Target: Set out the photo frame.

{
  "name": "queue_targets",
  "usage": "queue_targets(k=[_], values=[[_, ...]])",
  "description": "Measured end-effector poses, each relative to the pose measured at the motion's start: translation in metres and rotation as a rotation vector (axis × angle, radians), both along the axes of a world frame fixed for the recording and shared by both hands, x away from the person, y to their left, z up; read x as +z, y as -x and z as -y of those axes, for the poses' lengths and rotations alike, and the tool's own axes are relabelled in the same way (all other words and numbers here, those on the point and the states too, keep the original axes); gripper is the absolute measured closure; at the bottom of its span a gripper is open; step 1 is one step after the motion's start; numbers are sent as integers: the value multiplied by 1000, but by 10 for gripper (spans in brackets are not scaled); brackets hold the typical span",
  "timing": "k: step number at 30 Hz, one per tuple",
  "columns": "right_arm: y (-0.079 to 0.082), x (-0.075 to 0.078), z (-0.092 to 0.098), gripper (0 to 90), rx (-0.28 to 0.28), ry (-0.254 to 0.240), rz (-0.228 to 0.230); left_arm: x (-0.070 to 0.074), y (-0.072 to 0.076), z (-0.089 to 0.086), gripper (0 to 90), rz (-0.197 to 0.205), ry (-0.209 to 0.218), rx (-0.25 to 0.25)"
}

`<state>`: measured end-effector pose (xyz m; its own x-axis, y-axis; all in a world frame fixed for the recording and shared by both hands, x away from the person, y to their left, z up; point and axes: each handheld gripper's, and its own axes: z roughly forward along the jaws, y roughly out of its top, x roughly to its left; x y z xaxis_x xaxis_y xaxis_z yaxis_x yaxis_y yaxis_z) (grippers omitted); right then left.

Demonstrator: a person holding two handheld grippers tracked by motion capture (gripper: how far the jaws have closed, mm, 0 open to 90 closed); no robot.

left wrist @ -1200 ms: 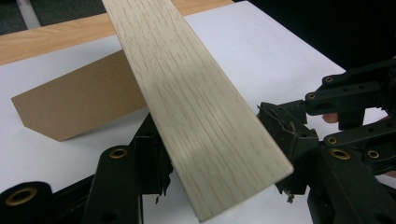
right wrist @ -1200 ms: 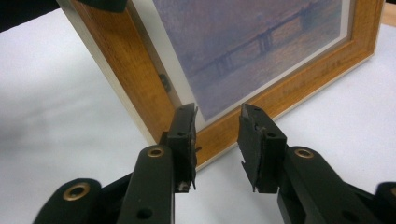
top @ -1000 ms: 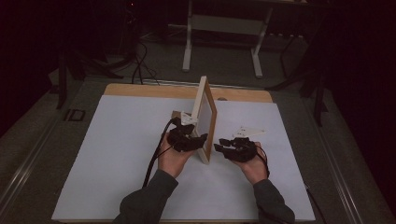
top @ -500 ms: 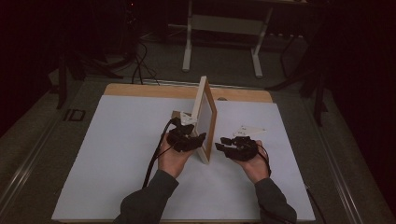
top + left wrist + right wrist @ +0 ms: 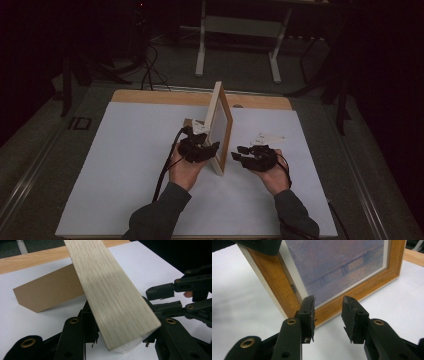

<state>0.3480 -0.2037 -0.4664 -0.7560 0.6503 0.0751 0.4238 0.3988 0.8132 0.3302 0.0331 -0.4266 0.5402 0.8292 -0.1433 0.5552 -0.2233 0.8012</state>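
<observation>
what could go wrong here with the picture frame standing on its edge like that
1. The picture frame stands upright on its edge on the table. The left tool has just been closing around its near edge; if the grip is loose or lets go, the frame may tip over.
2. The right tool is open, close to the frame's front; a push could scratch the print.
3. The brown stand behind looks splayed and might snag.

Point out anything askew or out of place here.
The picture frame stands on edge, leaning rather than upright, its wooden side between the left gripper's jaws. A brown cardboard piece lies behind it. Nothing looks spilled or broken.
</observation>
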Motion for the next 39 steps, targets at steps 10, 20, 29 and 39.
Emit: queue_targets(k=[10,20,29,39], values=[[-1,3,3,618,-4,6,5,-2,-2,-12,642,-3,30,12],[-2,4,8,615,-14,1,5,-2,-4,-16,648,-12,44,4],[-2,5,10,615,-21,1,7,-2,-6,-22,653,-20,57,-6],[-2,5,11,615,-21,9,9,-3,-7,-29,659,-23,65,-6]])
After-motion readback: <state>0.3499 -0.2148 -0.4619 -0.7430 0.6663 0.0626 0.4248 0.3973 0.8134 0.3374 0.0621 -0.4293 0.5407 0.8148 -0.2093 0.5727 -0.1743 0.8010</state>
